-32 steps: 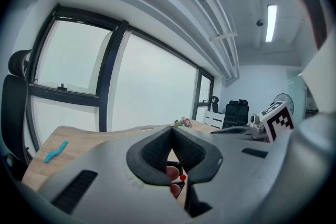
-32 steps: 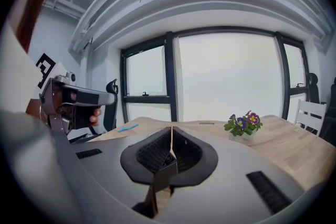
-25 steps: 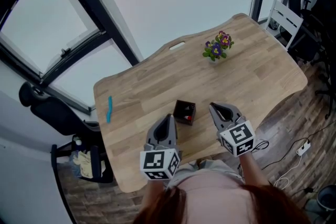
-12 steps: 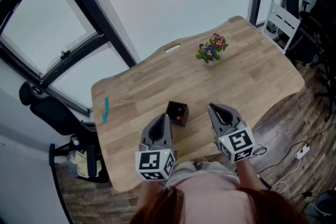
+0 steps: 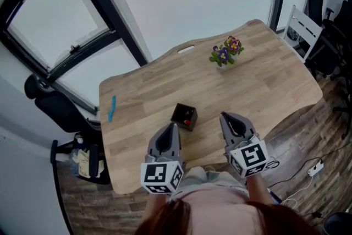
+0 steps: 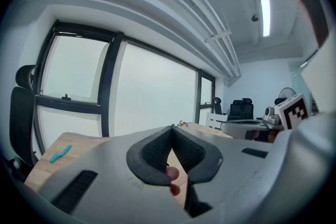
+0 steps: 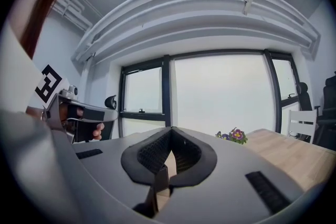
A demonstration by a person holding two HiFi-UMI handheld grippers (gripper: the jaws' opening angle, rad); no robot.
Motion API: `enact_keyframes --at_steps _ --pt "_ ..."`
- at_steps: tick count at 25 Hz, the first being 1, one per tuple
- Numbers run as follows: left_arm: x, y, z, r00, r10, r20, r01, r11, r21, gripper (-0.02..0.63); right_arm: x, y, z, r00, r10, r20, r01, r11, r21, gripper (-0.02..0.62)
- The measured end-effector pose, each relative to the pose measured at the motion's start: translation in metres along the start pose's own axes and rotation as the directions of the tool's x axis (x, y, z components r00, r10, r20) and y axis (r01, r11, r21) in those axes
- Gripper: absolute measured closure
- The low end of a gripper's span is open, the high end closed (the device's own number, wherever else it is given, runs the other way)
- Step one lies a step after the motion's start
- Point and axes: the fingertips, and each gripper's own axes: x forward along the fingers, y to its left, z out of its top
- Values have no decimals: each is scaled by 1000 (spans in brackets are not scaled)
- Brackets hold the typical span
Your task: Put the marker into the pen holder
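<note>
The slim turquoise marker (image 5: 111,108) is left untouched at the far left, well apart from the black square pen holder (image 5: 183,116). The left gripper (image 5: 171,130) and right gripper (image 5: 226,118) are held closed, empty.

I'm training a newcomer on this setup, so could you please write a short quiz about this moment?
1. True or false: the marker is already in the holder.
2. Which lies closest to the two grippers? A) the flowers B) the holder C) the marker
3. Fill in: the jaws of the left gripper and the right gripper are both ____.
Key: 1 false, it lies on the table near the left end; 2 B; 3 shut, with nothing held.
</note>
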Motion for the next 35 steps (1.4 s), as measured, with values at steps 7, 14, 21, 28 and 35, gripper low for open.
enact_keyframes --at_steps 7,14,21,28,35 --pt "-6 -6 7 1000 3 3 -3 1000 20 604 -6 -8 7 999 -26 22 26 1000 7 595" --pt "-20 -8 7 1000 6 9 -7 1000 28 604 -16 -3 12 997 -57 44 60 996 -63 595" --pt "-47 -9 9 999 8 32 -9 1000 21 604 -33 11 24 994 -75 75 82 993 -89 595" --pt "-76 -11 7 999 9 45 -10 1000 11 604 -58 24 31 992 -99 76 106 990 -91 596" --pt "-100 -20 8 997 -9 77 8 1000 13 604 -85 40 36 990 -103 96 115 986 -124 595"
